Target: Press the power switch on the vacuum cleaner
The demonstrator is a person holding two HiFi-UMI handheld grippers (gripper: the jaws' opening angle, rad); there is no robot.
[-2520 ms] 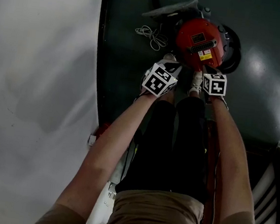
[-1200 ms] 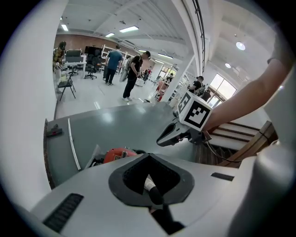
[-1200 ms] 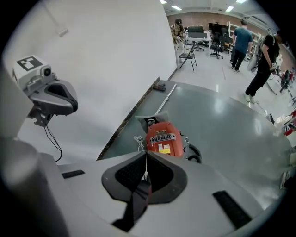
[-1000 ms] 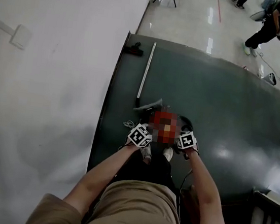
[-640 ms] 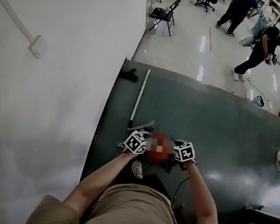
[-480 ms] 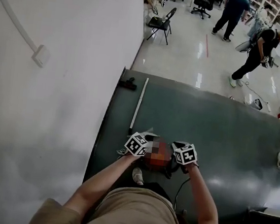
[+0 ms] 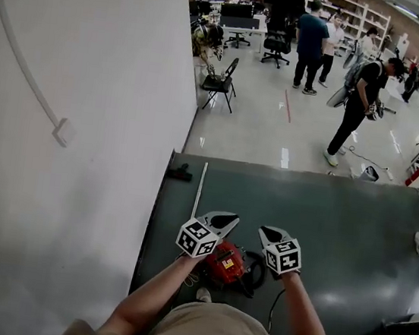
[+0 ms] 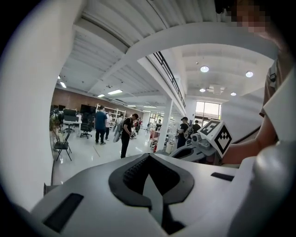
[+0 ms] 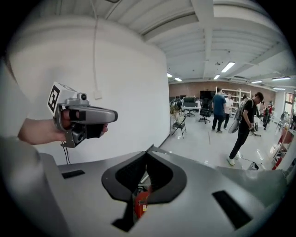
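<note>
A white wall (image 7: 87, 108) with a thin conduit and a small box (image 7: 63, 132) fills the left of the head view. At its foot a dark green floor mat (image 7: 340, 218) carries a black floor nozzle (image 7: 180, 173) and a metal tube (image 7: 197, 188) lying apart from each other.

The person's left forearm (image 7: 150, 301) reaches forward from the waist, bare to the elbow. Its hand holds the left tool (image 7: 226, 219) level, nose angled slightly inward. In the left gripper view the left tool (image 8: 149, 155) looks out across the hall, its two jaws brought together at the tips with nothing between them.

The red vacuum cleaner (image 7: 225, 263) sits on the mat just in front of the person's feet, below and between the two tools, with neither touching it. Its power switch is too small to make out.

The right forearm (image 7: 300, 320) mirrors the left, carrying the right tool (image 7: 267, 233) beside its partner with its nose turned a little inward. In the right gripper view the right tool (image 9: 150, 149) is also closed at the tips and empty. A sliver of the vacuum cleaner (image 9: 141, 203) shows low down through the gap behind them, and the left tool (image 9: 88, 118) appears gripped in the hand (image 9: 39, 132) against the wall.

Beyond the mat, a folding chair (image 7: 221, 82) stands on the shiny hall floor, and several people (image 7: 355, 105) stand farther right.
</note>
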